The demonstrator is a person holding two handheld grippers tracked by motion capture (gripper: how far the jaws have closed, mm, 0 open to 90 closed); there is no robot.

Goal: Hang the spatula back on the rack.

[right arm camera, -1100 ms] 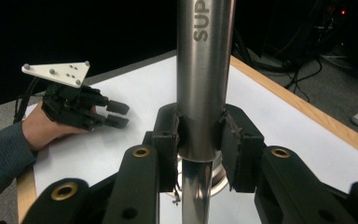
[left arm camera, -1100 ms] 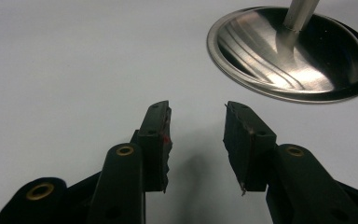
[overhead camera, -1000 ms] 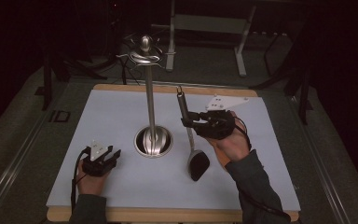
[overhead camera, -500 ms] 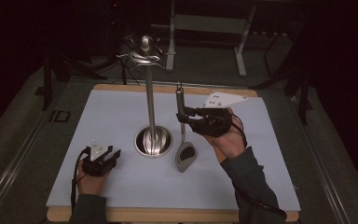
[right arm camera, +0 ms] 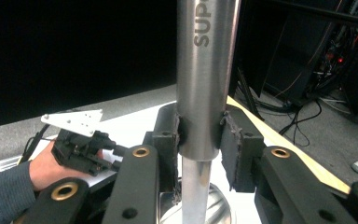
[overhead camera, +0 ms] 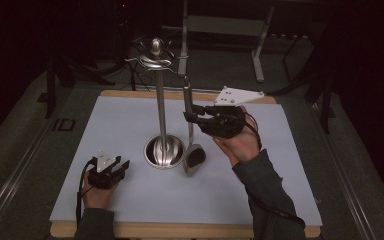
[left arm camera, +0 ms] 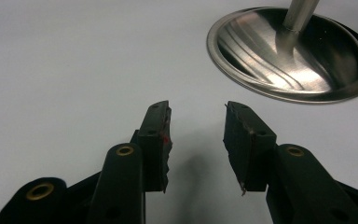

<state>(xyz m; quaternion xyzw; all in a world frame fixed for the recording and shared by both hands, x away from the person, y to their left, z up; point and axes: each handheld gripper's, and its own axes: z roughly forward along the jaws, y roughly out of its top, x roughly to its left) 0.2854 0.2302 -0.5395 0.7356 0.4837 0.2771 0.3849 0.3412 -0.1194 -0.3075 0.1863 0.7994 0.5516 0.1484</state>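
A steel utensil stand (overhead camera: 161, 115) rises from a round base (overhead camera: 164, 151) at mid-table, with hooks (overhead camera: 155, 57) at its top. My right gripper (overhead camera: 189, 116) is shut on the handle (overhead camera: 187, 100) of a steel ladle, held upright with its bowl (overhead camera: 195, 157) low beside the base. In the right gripper view the handle (right arm camera: 205, 79) is clamped between the jaws of the right gripper (right arm camera: 199, 130). My left gripper (overhead camera: 122, 166) rests on the mat at the front left, and stands open (left arm camera: 196, 126) with nothing in it, a short way from the base (left arm camera: 289, 56).
A white mat (overhead camera: 280, 165) covers a wooden table (overhead camera: 180, 231). Dark floor, cables and a metal frame (overhead camera: 220, 25) lie beyond the far edge. The left hand and its gripper (right arm camera: 81, 147) appear in the right gripper view.
The right gripper has carried the ladle leftward and a little farther back, bringing its bowl next to the stand's base. The left gripper has stayed put.
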